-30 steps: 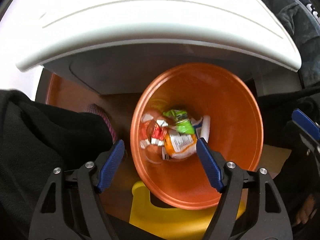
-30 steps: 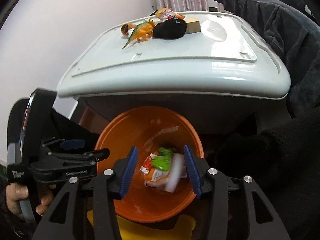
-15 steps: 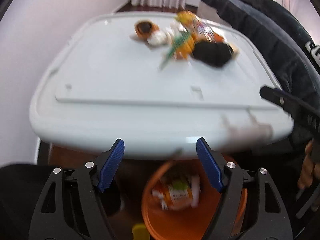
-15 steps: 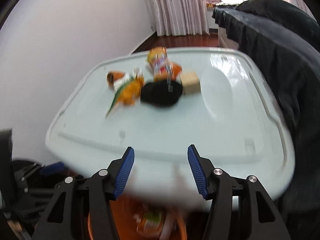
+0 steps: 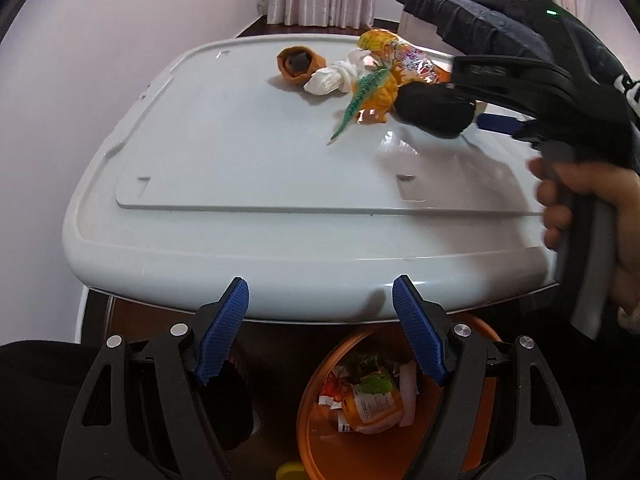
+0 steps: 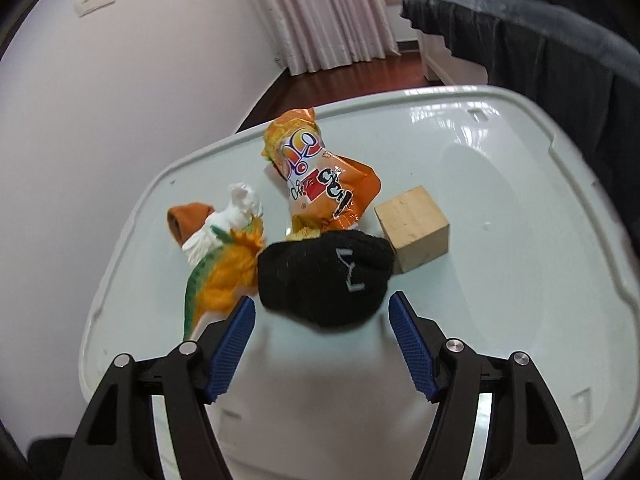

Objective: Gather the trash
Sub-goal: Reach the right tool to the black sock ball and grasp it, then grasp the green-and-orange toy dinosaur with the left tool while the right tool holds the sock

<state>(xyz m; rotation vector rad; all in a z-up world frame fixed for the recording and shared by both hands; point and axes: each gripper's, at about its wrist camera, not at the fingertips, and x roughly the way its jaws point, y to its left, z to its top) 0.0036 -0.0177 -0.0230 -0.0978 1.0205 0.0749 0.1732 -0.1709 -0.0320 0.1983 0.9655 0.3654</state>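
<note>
Right gripper (image 6: 322,334) over the white table (image 6: 500,280), pointing down at the clutter. Jaws opening, nothing between the pads. Black sock (image 6: 324,280) lies just past the fingertips, centred on the gap, apart from both blue pads (image 6: 230,350). Orange snack bag (image 6: 316,176), the trash here, lies beyond the sock, touching or overlapping its far edge. Wooden cube (image 6: 412,228) beside the sock on the right; toy dinosaur (image 6: 224,268) on the left, blurred, with crumpled white tissue (image 6: 224,224) and an orange rolled sock (image 6: 188,218) behind it.

Left gripper (image 5: 320,334) held wide, empty, at the near table edge. Orange bin (image 5: 316,432) sits below the edge, under the right-hand finger; wrappers (image 5: 368,404) inside. Table clutter well ahead of these fingers. Yellow object (image 5: 290,472) beside the bin, probably a cap or stool; too cropped to tell. The person's hand (image 5: 592,216) grips the other tool's handle at right.
</note>
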